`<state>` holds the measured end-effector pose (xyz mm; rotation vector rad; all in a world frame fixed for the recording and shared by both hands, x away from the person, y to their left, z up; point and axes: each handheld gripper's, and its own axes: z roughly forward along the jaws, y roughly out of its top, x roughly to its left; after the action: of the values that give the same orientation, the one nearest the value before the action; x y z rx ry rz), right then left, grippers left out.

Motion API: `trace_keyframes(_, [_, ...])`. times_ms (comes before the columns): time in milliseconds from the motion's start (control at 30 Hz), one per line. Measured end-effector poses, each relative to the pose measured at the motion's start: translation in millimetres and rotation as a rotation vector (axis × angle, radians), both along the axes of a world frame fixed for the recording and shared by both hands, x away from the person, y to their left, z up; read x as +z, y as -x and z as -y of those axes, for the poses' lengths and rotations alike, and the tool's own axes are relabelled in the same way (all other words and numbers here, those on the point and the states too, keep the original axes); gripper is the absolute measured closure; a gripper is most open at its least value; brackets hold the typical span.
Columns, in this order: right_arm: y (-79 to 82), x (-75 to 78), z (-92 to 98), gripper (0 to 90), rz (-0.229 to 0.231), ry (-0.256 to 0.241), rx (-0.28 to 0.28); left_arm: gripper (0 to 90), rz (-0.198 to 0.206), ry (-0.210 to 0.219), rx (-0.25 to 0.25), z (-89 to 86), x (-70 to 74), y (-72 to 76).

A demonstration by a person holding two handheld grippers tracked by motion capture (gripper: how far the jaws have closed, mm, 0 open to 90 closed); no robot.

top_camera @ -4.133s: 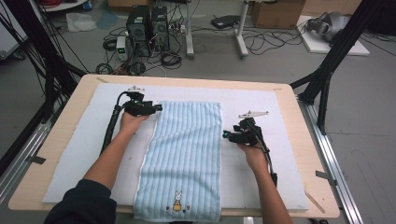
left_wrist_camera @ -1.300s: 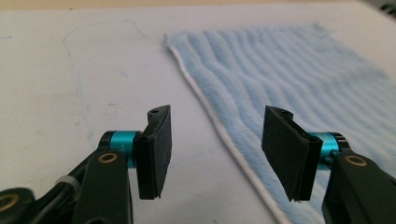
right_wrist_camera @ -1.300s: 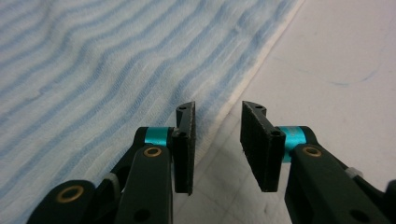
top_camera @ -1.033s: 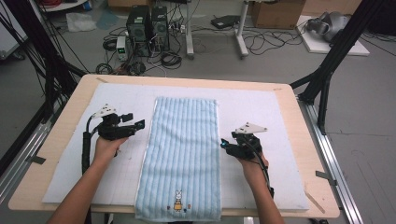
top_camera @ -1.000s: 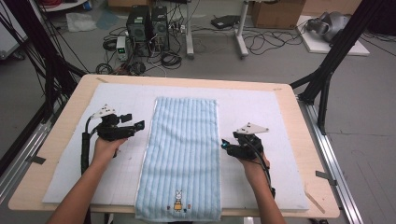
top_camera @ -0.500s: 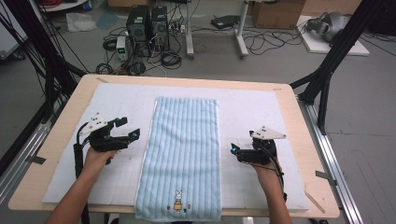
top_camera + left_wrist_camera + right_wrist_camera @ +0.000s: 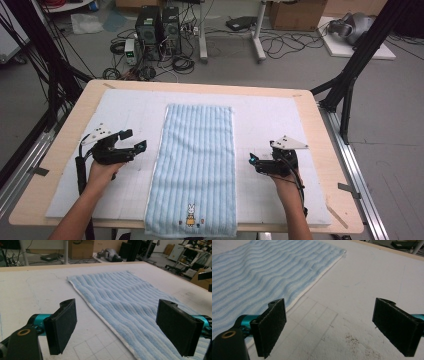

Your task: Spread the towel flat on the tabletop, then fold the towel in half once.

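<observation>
a light blue striped towel (image 7: pixel 194 170) lies flat along the middle of the white mat (image 7: pixel 280 120) on the wooden worktop (image 7: pixel 320 130), its near end with a little rabbit picture (image 7: pixel 190 216) hanging at the near edge. the left tongs (image 7: pixel 134 140) sit just left of the towel, jaws wide apart and holding nothing. the right tongs (image 7: pixel 253 160) rest on the mat to the right, a bit apart from the towel's edge, jaws also spread and empty. both point inward toward the towel.
</observation>
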<state>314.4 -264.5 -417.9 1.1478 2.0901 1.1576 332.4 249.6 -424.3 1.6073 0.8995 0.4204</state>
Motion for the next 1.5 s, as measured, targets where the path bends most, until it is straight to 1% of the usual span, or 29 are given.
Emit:
trace_keyframes(167, [0.4, 0.8, 1.8, 11.1, 0.002, -0.014, -0.004, 17.5, 0.003, 0.005, -0.008, 2.9, 0.0, -1.2])
trace_keyframes(267, [-1.4, 0.1, 2.1, 11.1, -0.011, -0.025, -0.015, 17.5, -0.012, 0.003, -0.006, 2.9, -1.6, -2.4])
trace_keyframes(433, [-2.5, -1.7, -1.1, 11.1, -0.024, -0.024, -0.005, 17.6, -0.033, 0.017, -0.002, 1.6, -3.9, -3.6])
trace_keyframes(500, [-2.9, -2.7, -2.0, 11.1, -0.034, -0.029, -0.001, 17.7, -0.035, 0.018, 0.0, 2.0, -4.4, -4.0])
trace_keyframes(533, [-3.2, -3.0, -2.3, 11.1, -0.031, -0.022, 0.002, 17.7, -0.034, 0.018, -0.002, 2.4, -4.5, -4.3])
trace_keyframes(600, [-3.9, -2.9, -3.4, 11.1, -0.028, -0.017, 0.011, 18.3, -0.035, 0.012, -0.008, 3.8, -4.8, -5.1])
trace_keyframes(667, [-3.9, -2.5, -4.8, 11.1, -0.031, -0.022, 0.013, 18.9, -0.04, -0.005, -0.009, 5.8, -5.2, -5.3])
trace_keyframes(800, [-3.5, -2.4, -6.9, 11.1, -0.032, -0.033, 0.011, 23.3, -0.052, -0.027, 0.005, 9.3, -5.1, -7.3])
trace_keyframes(867, [-3.6, -2.4, -7.8, 11.1, -0.038, -0.042, 0.009, 23.8, -0.058, -0.032, 0.009, 10.7, -5.1, -11.1])
trace_keyframes(933, [-4.3, -2.6, -7.2, 11.1, -0.034, -0.044, 0.009, 24.6, -0.059, -0.022, 0.016, 12.2, -5.6, -14.7])
trace_keyframes(1000, [-4.2, -2.1, -6.1, 11.1, -0.037, -0.055, -0.003, 24.9, -0.068, -0.025, 0.022, 13.9, -5.5, -20.0])
trace_keyframes(1033, [-4.6, -2.1, -5.2, 11.1, -0.035, -0.055, -0.002, 24.9, -0.07, -0.017, 0.028, 14.3, -5.5, -22.3])
trace_keyframes(1067, [-4.2, -2.0, -4.9, 11.1, -0.04, -0.061, -0.009, 24.9, -0.077, -0.003, 0.036, 14.6, -5.9, -24.6])
trace_keyframes(1100, [-4.2, -2.0, -4.1, 11.1, -0.046, -0.06, -0.009, 25.0, -0.096, -0.002, 0.041, 14.8, -6.2, -27.9])
trace_keyframes(1133, [-4.3, -2.3, -3.7, 11.1, -0.046, -0.06, -0.009, 25.3, -0.115, -0.015, 0.043, 15.5, -5.8, -31.9])
trace_keyframes(1233, [-4.7, -2.3, -3.8, 11.1, -0.046, -0.064, -0.005, 26.7, -0.12, -0.022, 0.049, 20.9, -2.2, -43.8])
trace_keyframes(1300, [-5.1, -2.7, -4.8, 11.1, -0.046, -0.061, -0.001, 26.6, -0.128, -0.036, 0.038, 26.8, 0.6, -52.9])
trace_keyframes(1367, [-5.7, -3.4, -5.8, 11.1, -0.048, -0.052, 0.008, 26.8, -0.147, -0.06, 0.033, 34.8, 1.2, -62.6])
trace_keyframes(1400, [-5.9, -3.7, -6.3, 11.1, -0.052, -0.052, 0.009, 27.7, -0.159, -0.082, 0.026, 38.8, 0.6, -67.2])
trace_keyframes(1433, [-6.1, -3.8, -6.3, 11.1, -0.052, -0.052, 0.009, 29.1, -0.171, -0.103, 0.02, 42.9, -0.5, -71.5])
trace_keyframes(1500, [-6.6, -3.9, -5.5, 11.1, -0.047, -0.054, 0.012, 32.6, -0.2, -0.127, 0.027, 49.9, -4.6, -79.9])
